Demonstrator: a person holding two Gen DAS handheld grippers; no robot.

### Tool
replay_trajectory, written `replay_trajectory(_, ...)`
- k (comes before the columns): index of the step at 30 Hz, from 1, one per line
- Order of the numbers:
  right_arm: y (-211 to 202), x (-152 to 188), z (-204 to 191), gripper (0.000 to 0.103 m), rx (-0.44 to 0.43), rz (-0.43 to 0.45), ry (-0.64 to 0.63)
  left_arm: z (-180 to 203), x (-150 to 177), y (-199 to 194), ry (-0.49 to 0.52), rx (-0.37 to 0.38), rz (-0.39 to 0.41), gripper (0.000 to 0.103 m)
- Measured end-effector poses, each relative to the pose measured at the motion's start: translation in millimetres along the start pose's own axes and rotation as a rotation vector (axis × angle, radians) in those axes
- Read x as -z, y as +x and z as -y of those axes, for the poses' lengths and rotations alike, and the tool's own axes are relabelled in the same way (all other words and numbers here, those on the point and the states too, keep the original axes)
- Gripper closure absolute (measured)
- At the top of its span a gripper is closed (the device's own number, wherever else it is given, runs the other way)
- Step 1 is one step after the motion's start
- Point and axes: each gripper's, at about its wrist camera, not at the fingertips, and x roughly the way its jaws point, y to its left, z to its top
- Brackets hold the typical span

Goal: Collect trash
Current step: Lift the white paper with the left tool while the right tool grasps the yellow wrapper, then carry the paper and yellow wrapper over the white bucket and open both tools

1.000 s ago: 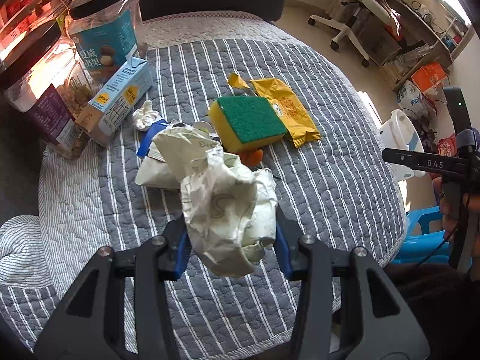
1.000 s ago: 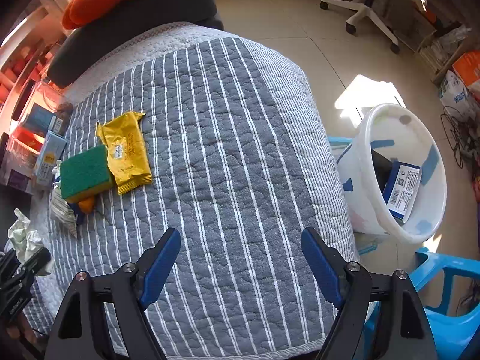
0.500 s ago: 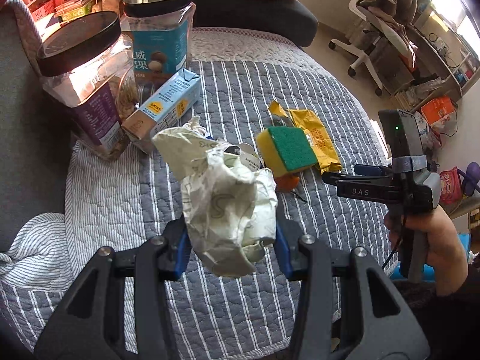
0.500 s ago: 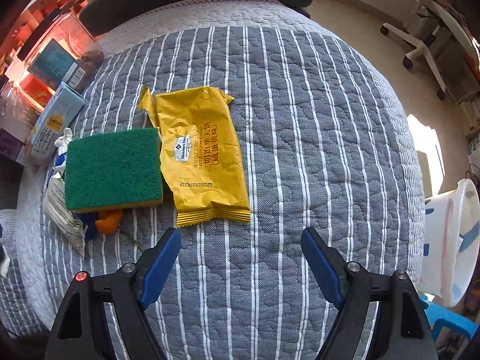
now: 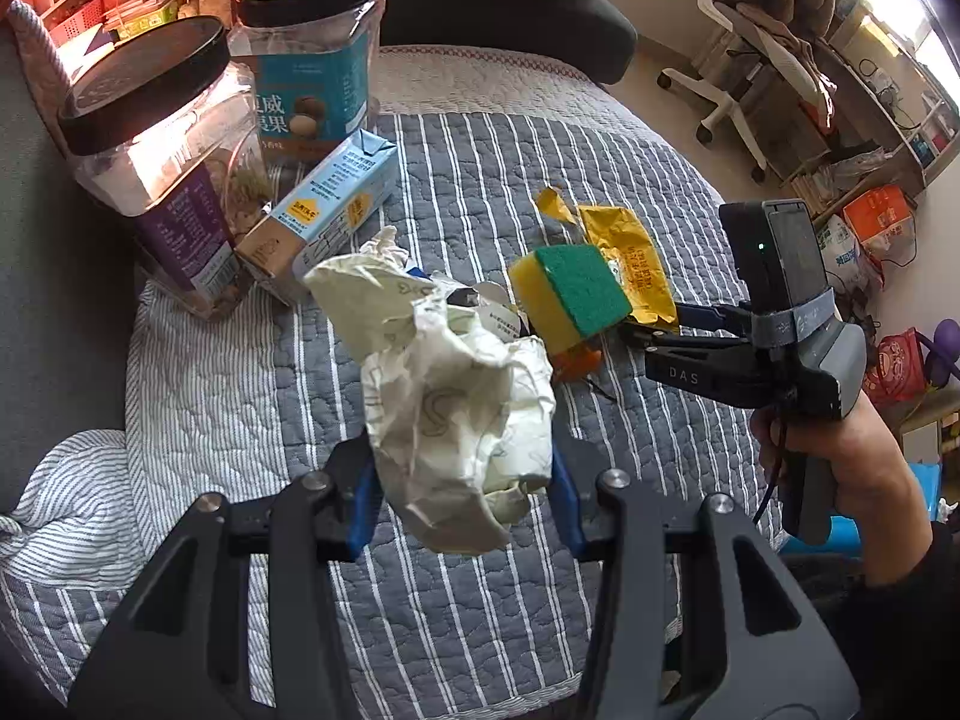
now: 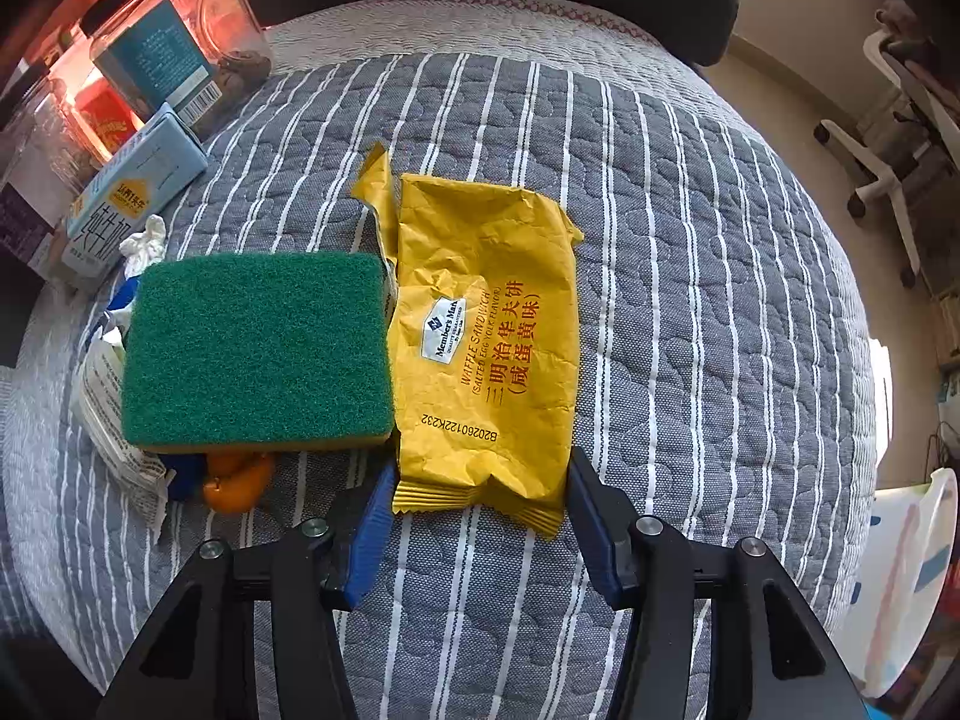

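My left gripper (image 5: pixel 462 492) is shut on a crumpled white paper wrapper (image 5: pixel 456 420) and holds it above the striped grey cloth (image 5: pixel 480 180). A yellow snack wrapper (image 6: pixel 486 324) lies flat on the cloth beside a green and yellow sponge (image 6: pixel 258 348). My right gripper (image 6: pixel 480 480) points down over the wrapper's near end. Its jaws are closing, and the blue pads (image 6: pixel 375 516) stand at the wrapper's two side edges. In the left wrist view a hand holds the right gripper (image 5: pixel 648 330) low beside the sponge (image 5: pixel 576 294).
Two black-lidded plastic jars (image 5: pixel 168 156) and a light blue milk carton (image 5: pixel 324 210) stand at the back left. Small scraps and an orange bit (image 6: pixel 237 480) lie under the sponge. A white bin (image 6: pixel 900 570) sits off the right edge. An office chair (image 5: pixel 750 78) stands beyond.
My right gripper has swept left from beside the bin, come down over the yellow wrapper, and its jaws have narrowed around the near end. My left gripper still holds the crumpled paper.
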Motion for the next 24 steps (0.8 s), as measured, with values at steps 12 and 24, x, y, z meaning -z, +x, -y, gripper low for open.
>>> replay_trajectory(12, -47.4, 31.8, 58.4, 0.064, 0.005, 0.011, 0.087, 31.7, -4.2, 5.7, 0.043, 0.028, -0.011, 0.055)
replay_trajectory(24, -95.4, 87.2, 117.5, 0.064, 0.033, 0.022, 0.182, 86.3, -6.3, 19.6, 0.113, 0.056, -0.023, 0.055)
